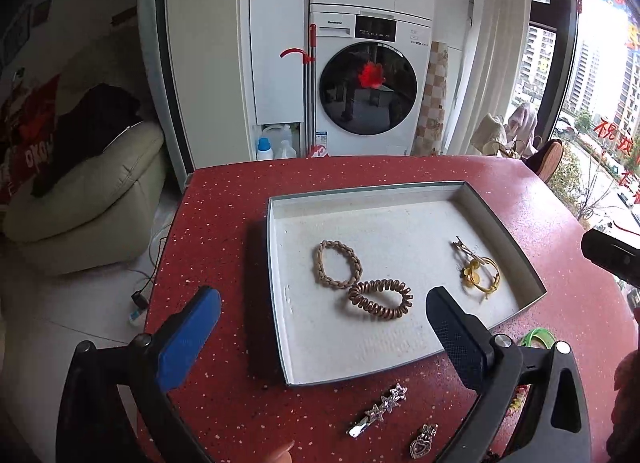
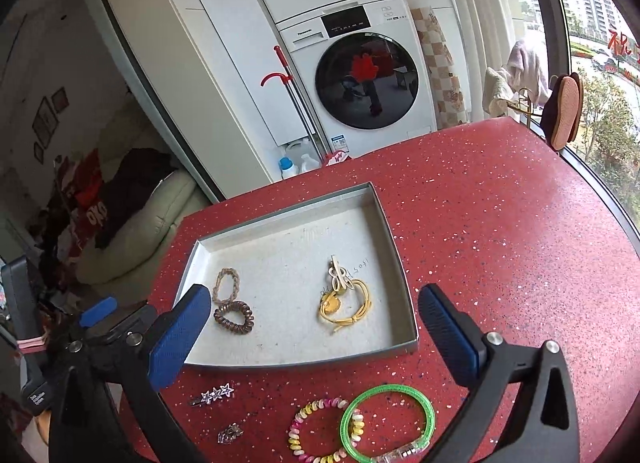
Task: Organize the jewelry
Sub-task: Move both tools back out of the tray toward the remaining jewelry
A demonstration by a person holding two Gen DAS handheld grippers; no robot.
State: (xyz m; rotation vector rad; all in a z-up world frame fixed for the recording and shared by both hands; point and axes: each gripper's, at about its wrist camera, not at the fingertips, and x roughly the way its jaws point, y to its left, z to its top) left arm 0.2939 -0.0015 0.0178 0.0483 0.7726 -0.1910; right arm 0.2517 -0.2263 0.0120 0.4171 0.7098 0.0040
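Both grippers (image 1: 324, 327) (image 2: 314, 327) spread wide, empty. Star clip (image 2: 212, 394) at seven o'clock outside tray (image 2: 404, 263); green bangle (image 2: 387, 421) overlapping bead bracelet (image 2: 320, 429). Risk: snagging both together.

Right gripper (image 2: 316, 327) wide open, empty, above tray (image 2: 394, 263) w/ 3 hair ties; green bangle (image 2: 387, 421), star clip (image 2: 212, 395) on red table (image 2: 500, 231) (outside tray).

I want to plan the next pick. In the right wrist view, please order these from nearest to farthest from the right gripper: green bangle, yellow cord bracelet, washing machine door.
1. The green bangle, on the red table just below the right gripper.
2. The yellow cord bracelet, inside the tray, right part.
3. The washing machine door, far behind the table.
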